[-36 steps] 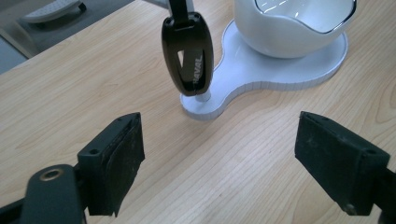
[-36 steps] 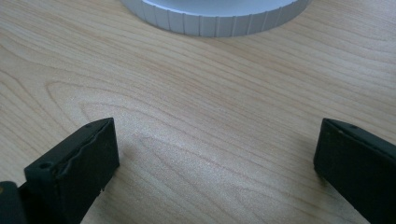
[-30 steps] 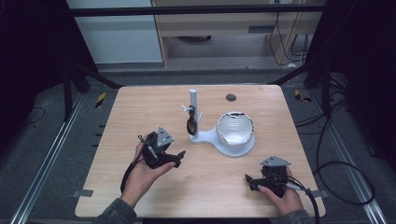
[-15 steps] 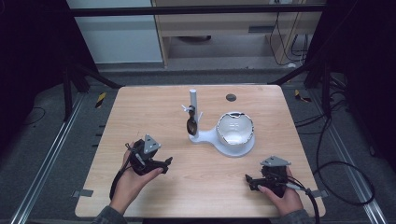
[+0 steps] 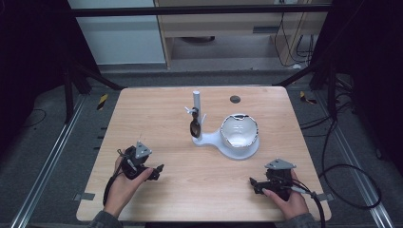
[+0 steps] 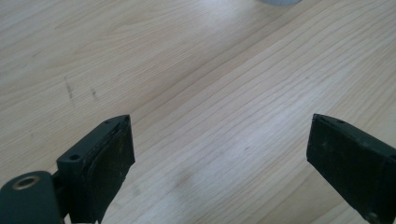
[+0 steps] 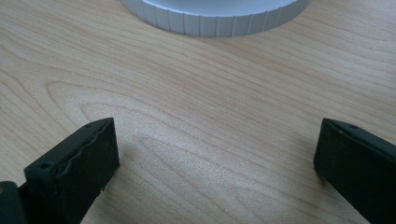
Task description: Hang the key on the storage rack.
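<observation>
White plastic makes up the stand (image 5: 223, 140) at mid-table, a bowl (image 5: 239, 130) seated in its round base and what looks like dark sunglasses (image 5: 195, 127) hanging on its post. Both hands rest low at the near edge, well apart from it. The left gripper (image 5: 159, 171) has just been opening its jaws, nothing between them; the right gripper (image 5: 253, 184) gapes wide over bare wood (image 7: 196, 121). I judge this a pause between steps; reaching forward comes next.
</observation>
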`<state>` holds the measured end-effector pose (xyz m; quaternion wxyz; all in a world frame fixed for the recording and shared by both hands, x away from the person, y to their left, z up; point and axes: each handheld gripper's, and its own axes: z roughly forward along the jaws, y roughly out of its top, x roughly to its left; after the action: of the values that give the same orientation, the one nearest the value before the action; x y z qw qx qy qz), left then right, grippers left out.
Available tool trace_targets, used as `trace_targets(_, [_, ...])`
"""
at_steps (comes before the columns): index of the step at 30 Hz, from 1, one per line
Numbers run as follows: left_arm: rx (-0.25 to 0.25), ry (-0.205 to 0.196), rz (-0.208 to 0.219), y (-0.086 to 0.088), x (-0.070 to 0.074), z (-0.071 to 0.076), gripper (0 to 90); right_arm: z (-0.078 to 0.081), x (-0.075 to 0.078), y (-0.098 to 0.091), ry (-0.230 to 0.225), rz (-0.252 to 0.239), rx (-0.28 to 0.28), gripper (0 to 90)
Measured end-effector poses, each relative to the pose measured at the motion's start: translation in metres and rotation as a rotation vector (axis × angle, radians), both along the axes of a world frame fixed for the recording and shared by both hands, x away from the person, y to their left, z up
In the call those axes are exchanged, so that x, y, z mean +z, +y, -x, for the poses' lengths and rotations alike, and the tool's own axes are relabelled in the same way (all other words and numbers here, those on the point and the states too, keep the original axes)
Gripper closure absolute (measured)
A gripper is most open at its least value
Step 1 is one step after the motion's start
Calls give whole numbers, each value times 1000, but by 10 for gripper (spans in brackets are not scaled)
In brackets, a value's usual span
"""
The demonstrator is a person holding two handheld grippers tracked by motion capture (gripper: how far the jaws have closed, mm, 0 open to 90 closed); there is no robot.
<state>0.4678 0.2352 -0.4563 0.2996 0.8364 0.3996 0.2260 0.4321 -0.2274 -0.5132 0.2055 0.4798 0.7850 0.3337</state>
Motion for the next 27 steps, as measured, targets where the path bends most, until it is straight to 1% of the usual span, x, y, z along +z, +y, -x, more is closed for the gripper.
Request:
trace_targets(2, [8,5,6,7,-3,-1,58,0,0,0,0,0,0,4])
trace_targets(5, [37,19,6,19,-9,0,56,0,0,0,0,0,0,4])
trace_targets(8, [47,23,6,24,-11,0,52,0,0,0,0,0,0,4])
trace_targets(10, [57,35,3,30,-13,1,53,0,0,0,0,0,0,4])
trace_targets(14, [65,31,-4,35,-17,0,50,0,0,0,0,0,0,4])
trace_targets(15, [74,38,-10,39,-19,-1,50,0,0,0,0,0,0,4])
trace_targets(16, [74,38,-10,39,-19,-1,50,0,0,0,0,0,0,4])
trace_targets(17, [88,46,-4,44,-22,-2,50,0,0,0,0,0,0,4])
trace_targets(20, [98,50,-1,47,-25,-3,50,0,0,0,0,0,0,4])
trace_targets(27, [121,62,23,55,-32,-5,50,0,0,0,0,0,0,4])
